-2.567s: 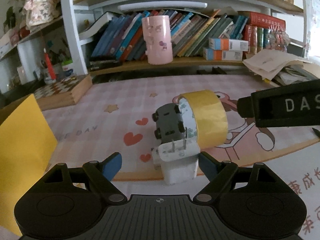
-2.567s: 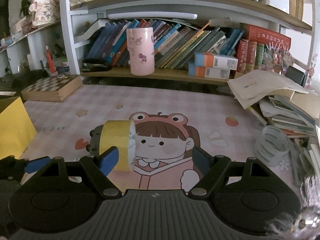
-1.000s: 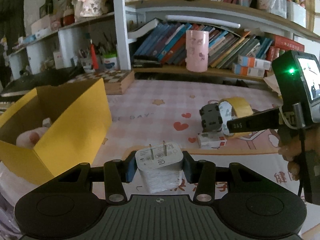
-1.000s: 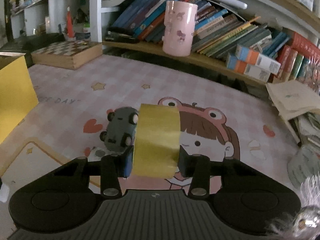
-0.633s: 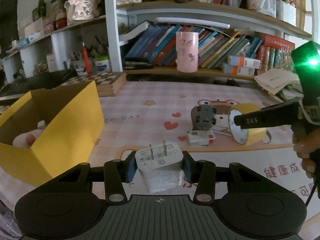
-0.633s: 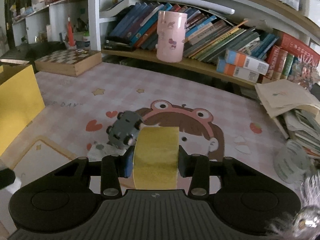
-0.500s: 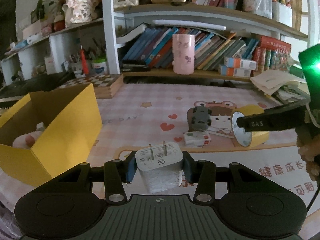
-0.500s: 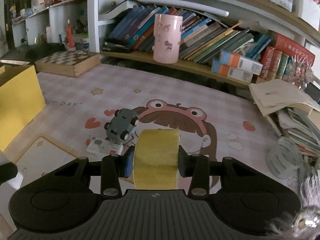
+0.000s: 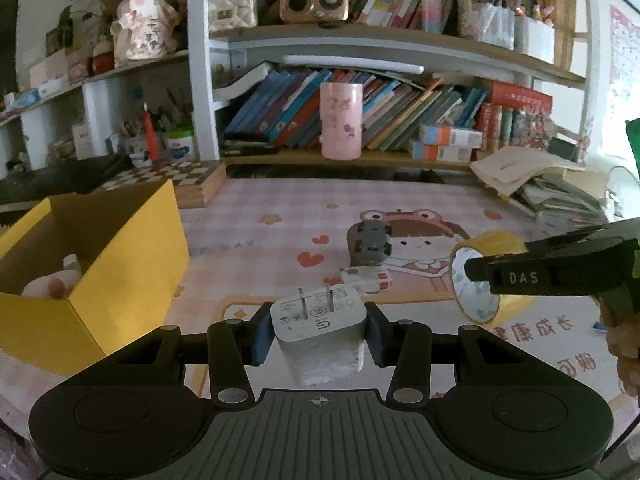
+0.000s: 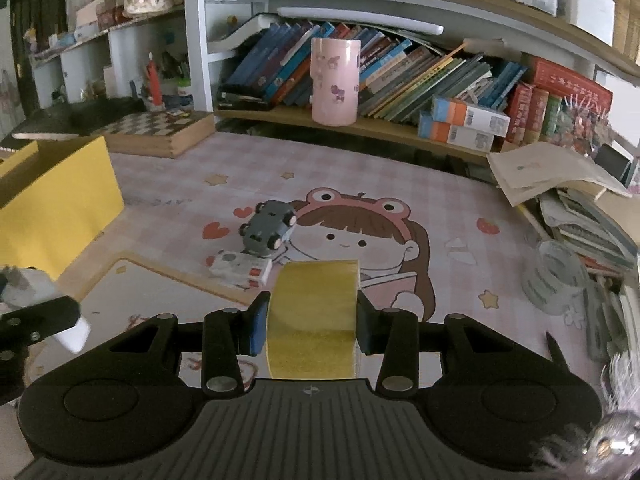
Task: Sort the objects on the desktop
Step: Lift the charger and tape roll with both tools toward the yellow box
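Box, yellow and open-topped, sits at 9 o'clock of the left gripper; carrying both loads level over its rim before letting go looks the sound way. Tape roll is clamped across its width in the right gripper. Charger sits pinched between the left fingers, its 2 prongs toward 12 o'clock.

Yellow box cut by left edge; contents mostly hidden, pale item unidentifiable.
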